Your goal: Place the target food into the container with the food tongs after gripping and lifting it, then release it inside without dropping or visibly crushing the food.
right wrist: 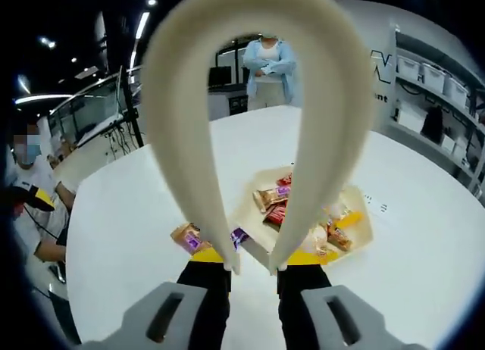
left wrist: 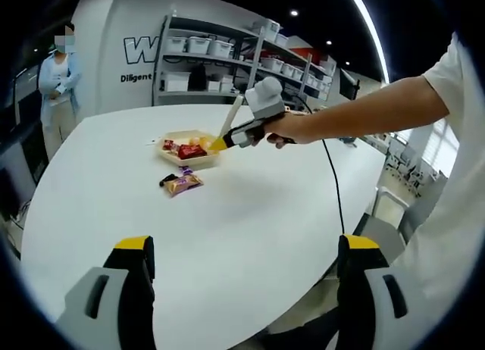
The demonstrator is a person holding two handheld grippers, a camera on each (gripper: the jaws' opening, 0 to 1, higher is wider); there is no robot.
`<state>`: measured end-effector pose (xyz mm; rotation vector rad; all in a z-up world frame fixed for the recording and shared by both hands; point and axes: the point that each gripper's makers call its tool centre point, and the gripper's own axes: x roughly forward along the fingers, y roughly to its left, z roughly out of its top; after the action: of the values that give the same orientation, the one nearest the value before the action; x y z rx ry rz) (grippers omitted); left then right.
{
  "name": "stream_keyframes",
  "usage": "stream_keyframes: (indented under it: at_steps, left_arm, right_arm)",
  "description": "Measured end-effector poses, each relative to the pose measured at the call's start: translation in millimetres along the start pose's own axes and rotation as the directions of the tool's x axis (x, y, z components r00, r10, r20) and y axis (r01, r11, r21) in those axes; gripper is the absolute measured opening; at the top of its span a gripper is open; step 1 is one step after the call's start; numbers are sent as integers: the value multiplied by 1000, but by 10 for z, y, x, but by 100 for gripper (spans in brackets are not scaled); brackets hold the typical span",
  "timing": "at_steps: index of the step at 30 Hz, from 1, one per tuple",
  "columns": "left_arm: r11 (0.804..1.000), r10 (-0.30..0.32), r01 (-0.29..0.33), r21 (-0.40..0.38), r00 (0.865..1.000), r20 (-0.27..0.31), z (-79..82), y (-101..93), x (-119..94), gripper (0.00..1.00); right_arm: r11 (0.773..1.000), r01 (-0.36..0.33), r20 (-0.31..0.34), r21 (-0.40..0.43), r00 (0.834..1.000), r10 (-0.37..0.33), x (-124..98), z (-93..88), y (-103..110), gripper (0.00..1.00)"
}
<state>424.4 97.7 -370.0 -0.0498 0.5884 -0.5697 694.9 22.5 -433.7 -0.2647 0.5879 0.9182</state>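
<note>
Holding cream food tongs (right wrist: 250,100) clamped in its jaws, the right gripper (left wrist: 254,130) hovers over the snack-filled container (left wrist: 189,148); a wrapped snack (left wrist: 184,183) lies outside. Left gripper (left wrist: 242,278) jaws apart, idle.

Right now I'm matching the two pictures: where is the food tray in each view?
Left gripper view: the tray sits upper left of centre on the white table, under the tongs held by the right gripper.
Right gripper view: the tray lies right of centre, behind the tongs' loop.
Shared landmark: the wrapped snack lying on the table beside the tray.
</note>
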Motion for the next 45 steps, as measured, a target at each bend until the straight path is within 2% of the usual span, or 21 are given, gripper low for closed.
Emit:
stream_keyframes:
  at_steps: [5,14,24,29,34,38,42,45]
  left_arm:
    - [1000,9,-9,-6,1000,0,-28,24,-41,99]
    - [999,30,-30,-15,1000,6,-43,100,-103,99]
    - [999,45,-45,-22,999,0,-76,142,-109,99]
    - [999,42,-43,-19,999,-5,-62,143,-74,99]
    - [999,30,-30,-11,999,-12,-46,111,-13,99]
    - [1000,19,-19,-4,1000,-17,-27,68,44,99]
    - [1000,7,-7,7,1000,-29,-23,22,107,99]
    - [1000,-3,4,11,999,-34,-12,-7,153,99]
  right_arm:
    - [998,-60,-13,-31,998,59,77,-29,284,17]
    - [987,-137,-33,-83,990,135,212,23,612,18]
    - [967,-199,-60,-161,980,191,362,26,777,19]
    - [958,-213,-73,-191,977,202,410,41,752,19]
    - [934,-241,-89,-264,970,225,420,43,751,19]
    - [925,-258,-94,-278,966,241,415,52,742,19]
    - [901,-289,-124,-322,957,263,415,12,752,19]
    - [894,-307,-124,-326,952,281,392,10,795,19]
